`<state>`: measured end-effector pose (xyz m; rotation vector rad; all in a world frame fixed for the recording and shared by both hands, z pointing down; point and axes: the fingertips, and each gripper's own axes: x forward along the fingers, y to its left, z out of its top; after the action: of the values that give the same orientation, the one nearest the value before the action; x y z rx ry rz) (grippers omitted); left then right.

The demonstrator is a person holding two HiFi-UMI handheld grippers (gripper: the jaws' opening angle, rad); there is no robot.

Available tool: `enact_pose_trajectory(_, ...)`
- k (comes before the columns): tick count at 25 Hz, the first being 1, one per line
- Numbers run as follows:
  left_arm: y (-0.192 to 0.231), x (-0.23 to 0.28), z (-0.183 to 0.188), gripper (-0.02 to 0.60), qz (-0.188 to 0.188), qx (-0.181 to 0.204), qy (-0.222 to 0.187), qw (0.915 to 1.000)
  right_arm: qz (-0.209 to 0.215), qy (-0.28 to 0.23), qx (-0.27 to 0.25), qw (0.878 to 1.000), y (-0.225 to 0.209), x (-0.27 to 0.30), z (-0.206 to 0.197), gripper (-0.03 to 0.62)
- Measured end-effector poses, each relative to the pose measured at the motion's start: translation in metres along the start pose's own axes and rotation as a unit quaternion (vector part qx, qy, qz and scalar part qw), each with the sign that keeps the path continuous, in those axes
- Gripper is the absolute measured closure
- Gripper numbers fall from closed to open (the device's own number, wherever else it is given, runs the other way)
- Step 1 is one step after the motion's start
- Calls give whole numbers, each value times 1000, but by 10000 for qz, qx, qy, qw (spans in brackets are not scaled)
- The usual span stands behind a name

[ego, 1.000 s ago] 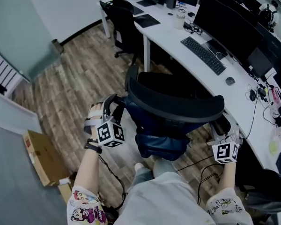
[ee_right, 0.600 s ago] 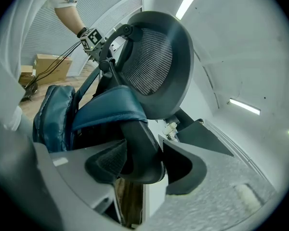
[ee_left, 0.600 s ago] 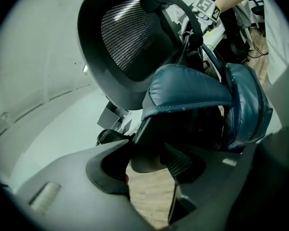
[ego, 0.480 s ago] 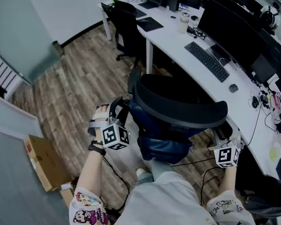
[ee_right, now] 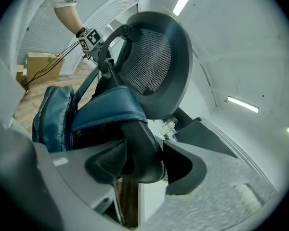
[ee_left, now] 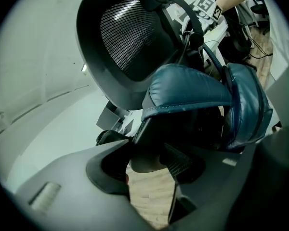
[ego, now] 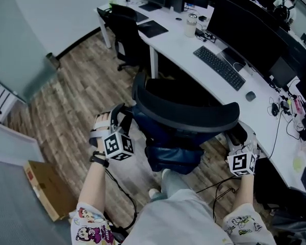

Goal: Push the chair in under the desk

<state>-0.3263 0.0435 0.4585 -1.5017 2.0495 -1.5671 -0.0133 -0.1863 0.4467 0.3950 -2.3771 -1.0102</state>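
Observation:
A black office chair (ego: 186, 119) with a mesh back and a blue cushion (ego: 173, 157) stands with its seat partly under the white desk (ego: 176, 42). My left gripper (ego: 120, 119) is shut on the chair's left armrest (ee_left: 147, 150). In the left gripper view my left gripper (ee_left: 149, 160) has both pads against that armrest's end. My right gripper (ego: 239, 139) is shut on the right armrest (ee_right: 139, 143). In the right gripper view my right gripper (ee_right: 144, 165) has both pads against it too. The mesh back (ee_left: 135, 37) rises above both armrests.
On the desk are a keyboard (ego: 219, 68), a mouse (ego: 250, 96), monitors (ego: 245, 24) and a cup (ego: 192, 24). A second black chair (ego: 125, 27) stands further along the desk. A cardboard box (ego: 46, 188) lies on the wood floor at the left. Cables (ego: 219, 188) trail by my feet.
The chair and both grippers have edged a little toward the desk. Both grips on the armrests look the same.

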Motion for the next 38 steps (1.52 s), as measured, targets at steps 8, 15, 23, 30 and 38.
enact_pose_trajectory(8,14,30,0,350,-117,80,-27,9999,-35,124,-7,9999,-10,22,-2,367)
enact_pose_trajectory(15,27,45,-2,350,-107,113,-50,9999,-101,136,18,9999,-12,29,6,370)
enact_pose_trajectory(23,43,64,-11,348,-190,246,-263,9992,-229,271,98,9993,-6,38,17,370)
enact_pose_trajectory(30,60,93,-20,348,-430,510,-677,9955,-562,727,254,9954,5,44,31,370)
enact_pose_trajectory(38,86,143,-19,350,-637,779,-978,9901,-823,1029,429,9904,3,68,40,370)
